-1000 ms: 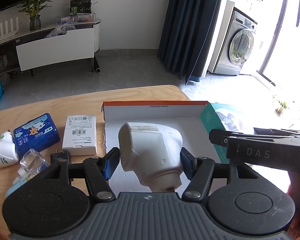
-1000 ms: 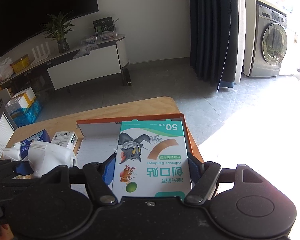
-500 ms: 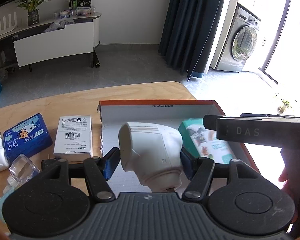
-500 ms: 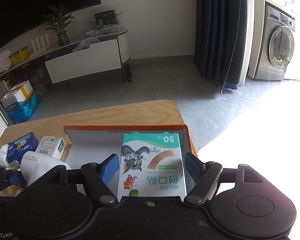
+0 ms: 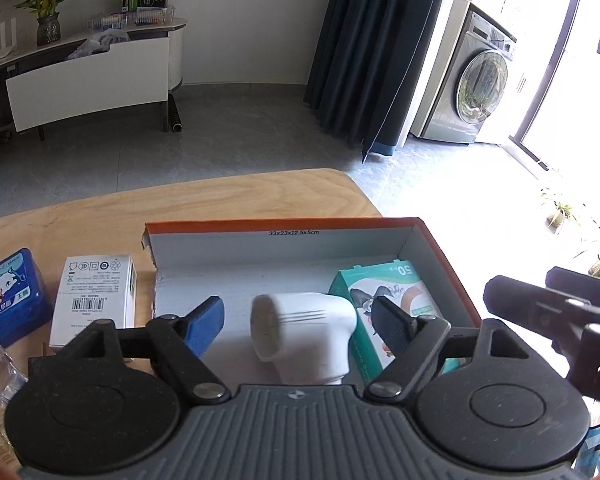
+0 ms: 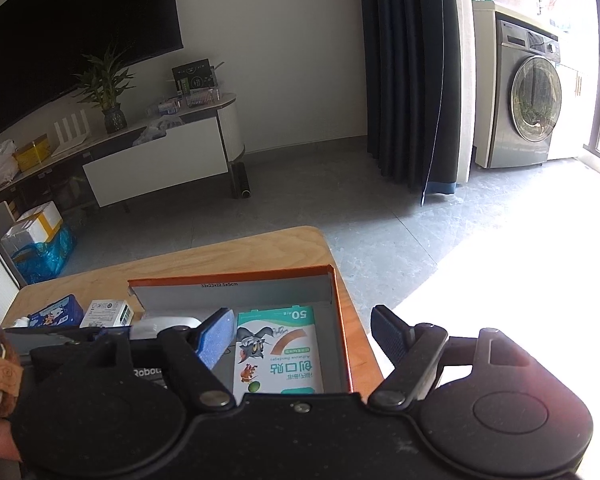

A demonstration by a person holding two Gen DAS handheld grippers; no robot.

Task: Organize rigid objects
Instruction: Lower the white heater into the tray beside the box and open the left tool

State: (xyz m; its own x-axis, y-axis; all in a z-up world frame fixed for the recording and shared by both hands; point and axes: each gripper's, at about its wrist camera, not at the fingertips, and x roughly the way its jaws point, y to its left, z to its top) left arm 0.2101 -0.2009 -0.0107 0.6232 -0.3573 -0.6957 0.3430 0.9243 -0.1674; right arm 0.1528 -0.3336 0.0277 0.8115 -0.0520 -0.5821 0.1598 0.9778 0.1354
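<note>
As the jaws of the left gripper [image 5: 298, 320] were opening, the white device [image 5: 304, 330] was released inside the orange box [image 5: 284, 225] beside the bandage box [image 6: 280, 350]; the right gripper [image 6: 304, 334] was spread empty.

Home living room, I'm at a wooden table [image 6: 260, 248]. Big dark TV [image 6: 72, 28] on the wall above a low white media console [image 6: 156, 160], potted bamboo plant [image 6: 108, 88] on top. Grey tile floor [image 5: 240, 132], dark blue curtain [image 5: 380, 48], front-load washing machine [image 6: 528, 96] in a laundry nook by bright glass doors. Household clutter, cardboard parcel [image 6: 36, 220] on the floor.
</note>
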